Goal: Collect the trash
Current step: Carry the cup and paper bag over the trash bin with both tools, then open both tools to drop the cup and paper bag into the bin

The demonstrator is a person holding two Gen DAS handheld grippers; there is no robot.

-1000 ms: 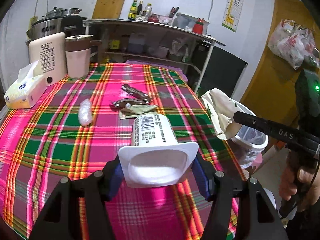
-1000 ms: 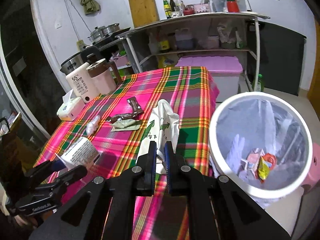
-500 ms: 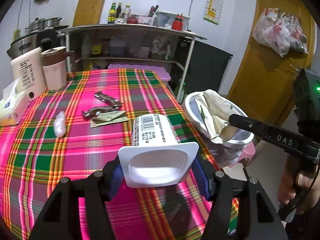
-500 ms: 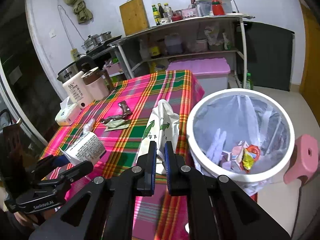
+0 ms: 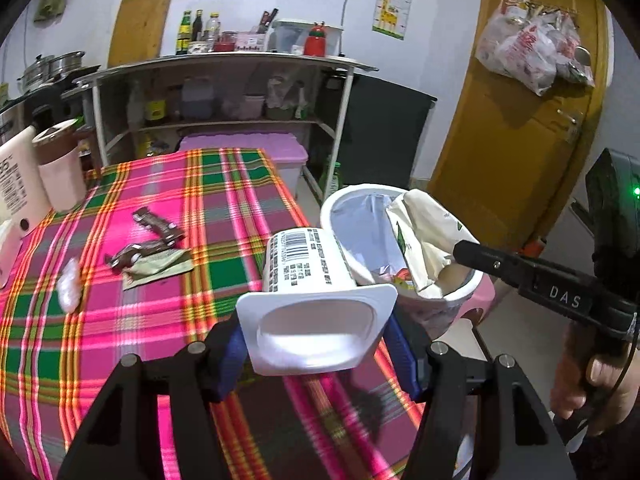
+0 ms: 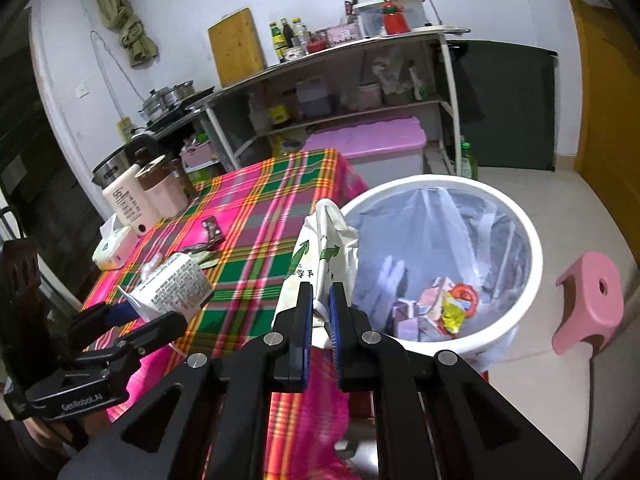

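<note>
**White yogurt cup and crumpled bag held beside the bin**

White plastic yogurt cup (image 5: 316, 300) is sitting clamped between the blue pads of the left tool (image 5: 316, 344), its open mouth facing the camera, above the near right edge of the plaid tabletop (image 5: 224, 216). The right tool (image 6: 320, 316) is pinching a crumpled white paper bag (image 6: 320, 256) with its fingers nearly closed, at the left rim of the white trash bin (image 6: 532, 248). Wrappers (image 5: 152, 248) are lying farther left on the tabletop.
</note>
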